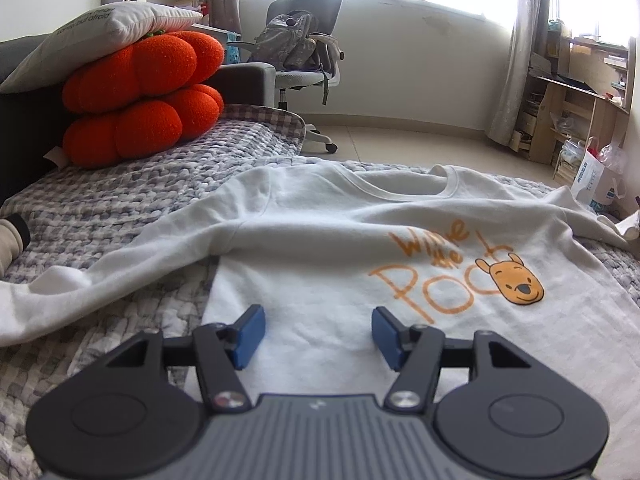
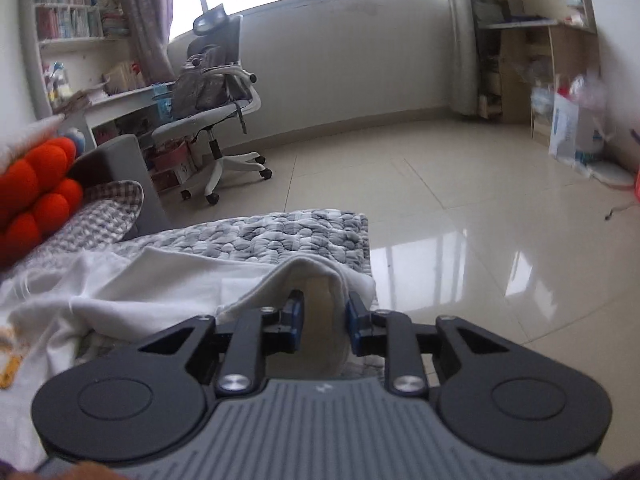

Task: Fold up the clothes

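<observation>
A white sweatshirt (image 1: 328, 240) with an orange bear print (image 1: 516, 282) lies spread front-up on a grey-and-white quilted blanket (image 1: 132, 184), and everything else is placed from that sweatshirt. Its round neckline points away toward the windowed wall, and one long sleeve (image 1: 92, 280) trails off its body to the left side of the left wrist view, lying on the blanket. The left tongs (image 1: 318, 336) hover just over the sweatshirt's lower hem area, blue pads (image 1: 250, 336) set well apart with only flat fabric showing between them, gripping nothing. The right tongs (image 2: 323, 320) are at the sweatshirt's other sleeve (image 2: 320, 276) near the blanket's far edge; the cuff end arches up as a hollow loop over and between the blue pads, which stand fairly close together. The view is blurred there, so I cannot tell whether the pads actually press on the cloth. Beyond the sweatshirt to the left, orange plush cushions (image 1: 140, 96) are stacked under a white pillow (image 1: 108, 28). Past the neckline, a grey office chair (image 1: 304, 48) holding a backpack stands on the tiled floor (image 2: 460, 208).
</observation>
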Action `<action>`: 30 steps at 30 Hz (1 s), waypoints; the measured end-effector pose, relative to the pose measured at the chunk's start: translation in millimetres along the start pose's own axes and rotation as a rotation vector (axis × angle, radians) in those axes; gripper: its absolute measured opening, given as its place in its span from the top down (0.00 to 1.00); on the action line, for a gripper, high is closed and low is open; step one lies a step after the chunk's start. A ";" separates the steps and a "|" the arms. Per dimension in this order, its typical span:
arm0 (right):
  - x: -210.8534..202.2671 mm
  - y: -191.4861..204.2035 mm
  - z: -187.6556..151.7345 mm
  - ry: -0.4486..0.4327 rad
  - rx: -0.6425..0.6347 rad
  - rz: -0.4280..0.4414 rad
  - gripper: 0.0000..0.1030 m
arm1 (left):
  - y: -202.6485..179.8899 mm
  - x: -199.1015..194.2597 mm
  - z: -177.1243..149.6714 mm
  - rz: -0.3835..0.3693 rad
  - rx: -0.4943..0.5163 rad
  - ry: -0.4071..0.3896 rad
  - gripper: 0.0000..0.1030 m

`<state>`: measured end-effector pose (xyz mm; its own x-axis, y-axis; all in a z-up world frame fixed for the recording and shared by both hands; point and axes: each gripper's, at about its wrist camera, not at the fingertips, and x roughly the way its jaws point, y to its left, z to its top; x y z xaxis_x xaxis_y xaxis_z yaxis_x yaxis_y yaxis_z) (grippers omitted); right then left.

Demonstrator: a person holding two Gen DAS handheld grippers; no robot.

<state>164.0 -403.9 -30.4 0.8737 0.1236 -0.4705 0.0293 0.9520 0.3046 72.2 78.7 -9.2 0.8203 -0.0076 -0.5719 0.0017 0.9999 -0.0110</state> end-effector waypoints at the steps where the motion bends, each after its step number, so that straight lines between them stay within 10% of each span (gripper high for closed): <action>1: -5.1 -13.6 1.3 -0.040 0.125 0.004 0.94 | -0.6 -0.2 -0.7 0.000 0.002 -0.002 0.39; 5: -19.6 -74.1 -13.1 -0.177 0.708 0.022 0.94 | 1.0 -0.3 -1.0 -0.006 -0.005 -0.006 0.39; 11: -9.1 -100.1 -54.7 -0.036 0.875 -0.181 0.84 | 5.1 -2.0 -2.1 -0.026 -0.021 -0.008 0.38; 19: -25.2 -75.2 -28.2 -0.051 0.486 -0.269 0.84 | 33.3 -27.8 29.6 -0.026 -0.026 -0.051 0.33; 30: 45.1 107.4 7.9 0.064 -0.315 0.195 0.72 | 55.2 38.6 114.8 0.028 0.024 0.003 0.22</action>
<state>210.4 -298.3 -12.4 0.8158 0.3186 -0.4827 -0.2939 0.9472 0.1284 169.6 134.6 62.3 0.8183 0.0206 -0.5744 -0.0078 0.9997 0.0247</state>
